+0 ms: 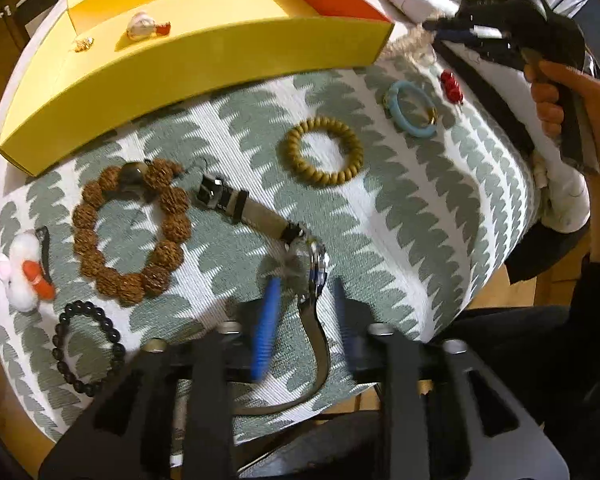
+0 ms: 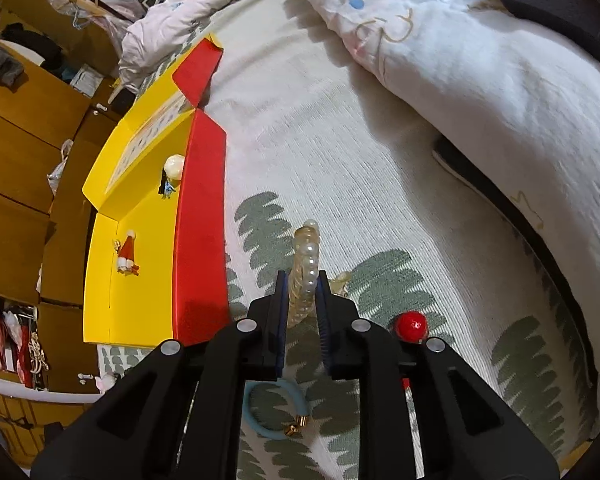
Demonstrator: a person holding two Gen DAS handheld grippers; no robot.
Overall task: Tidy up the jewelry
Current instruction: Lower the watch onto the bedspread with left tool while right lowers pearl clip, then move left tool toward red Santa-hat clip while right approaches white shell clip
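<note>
- Left gripper (image 1: 306, 284) sits nearest my view, jaws at a middling width and straddling the wristwatch (image 1: 314, 258) without pressing on it. If I close off-centre, I reckon the rounded case squirts out sideways.
- Right gripper (image 2: 302, 276) is narrow, clamped edge-on around a pearl-trimmed clear clip (image 2: 308, 240). Such a thin grip could let it twist or drop short of the box.
- Yellow box (image 1: 204, 64) lies well beyond on the leaf-print cover (image 1: 400, 208); its raised wall could snag a low carry.
- Watch strap (image 1: 320, 364) trails toward the bed edge. A fumble there likely sends the watch to the floor.
- Blue bangle (image 2: 260, 412) and red bead (image 2: 410, 323) lie just under the right gripper, so dipping lower may knock them.
</note>
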